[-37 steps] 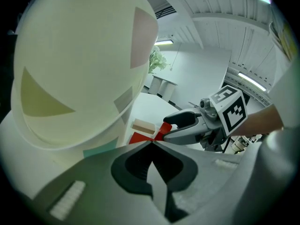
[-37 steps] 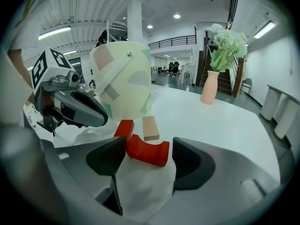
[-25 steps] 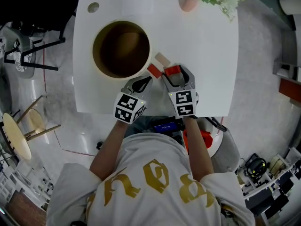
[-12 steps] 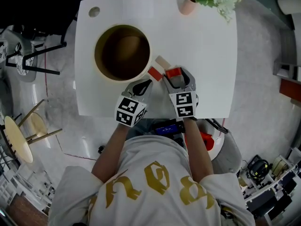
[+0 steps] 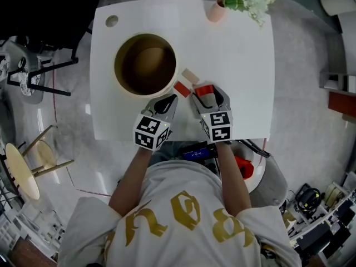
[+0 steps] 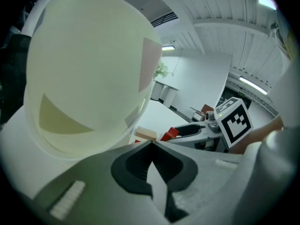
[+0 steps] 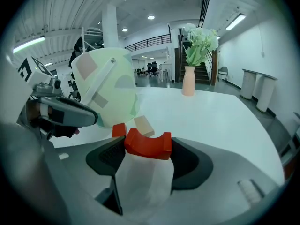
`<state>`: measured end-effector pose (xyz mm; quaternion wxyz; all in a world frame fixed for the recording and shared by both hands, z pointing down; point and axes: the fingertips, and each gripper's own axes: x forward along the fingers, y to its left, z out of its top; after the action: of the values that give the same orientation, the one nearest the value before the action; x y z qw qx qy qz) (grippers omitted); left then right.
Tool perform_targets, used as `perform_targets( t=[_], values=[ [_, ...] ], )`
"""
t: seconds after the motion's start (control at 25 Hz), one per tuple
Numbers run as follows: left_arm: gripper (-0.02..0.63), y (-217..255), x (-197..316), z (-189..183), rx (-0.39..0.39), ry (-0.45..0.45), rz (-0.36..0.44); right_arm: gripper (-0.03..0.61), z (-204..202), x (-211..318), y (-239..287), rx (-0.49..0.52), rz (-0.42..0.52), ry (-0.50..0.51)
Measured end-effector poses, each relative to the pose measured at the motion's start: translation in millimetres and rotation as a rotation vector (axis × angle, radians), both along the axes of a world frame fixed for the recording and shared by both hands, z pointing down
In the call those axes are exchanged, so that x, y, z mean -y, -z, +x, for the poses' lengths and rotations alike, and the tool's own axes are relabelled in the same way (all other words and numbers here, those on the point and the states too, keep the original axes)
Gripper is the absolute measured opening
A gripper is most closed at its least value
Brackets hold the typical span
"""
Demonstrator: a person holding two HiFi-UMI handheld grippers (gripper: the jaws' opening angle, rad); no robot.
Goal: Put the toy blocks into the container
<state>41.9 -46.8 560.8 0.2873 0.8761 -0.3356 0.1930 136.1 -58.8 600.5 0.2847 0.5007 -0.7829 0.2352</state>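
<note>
While clamped in right gripper jaws at frame centre, red arch block, long axis across jaws: up-left to container. Left gripper nearer container, jaws pressed together, empty. In path on bench: small red block, beige block, just beside container wall. Vase at top, well apart.
</note>
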Motion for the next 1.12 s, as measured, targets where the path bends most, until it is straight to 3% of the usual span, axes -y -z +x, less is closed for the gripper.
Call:
perform_targets(
  t=[1.12],
  values=[
    [0.0,89,0,-25,-0.109,0.057,0.205,0.325,-15,-11,93,0.021,0.191,-0.057]
  ],
)
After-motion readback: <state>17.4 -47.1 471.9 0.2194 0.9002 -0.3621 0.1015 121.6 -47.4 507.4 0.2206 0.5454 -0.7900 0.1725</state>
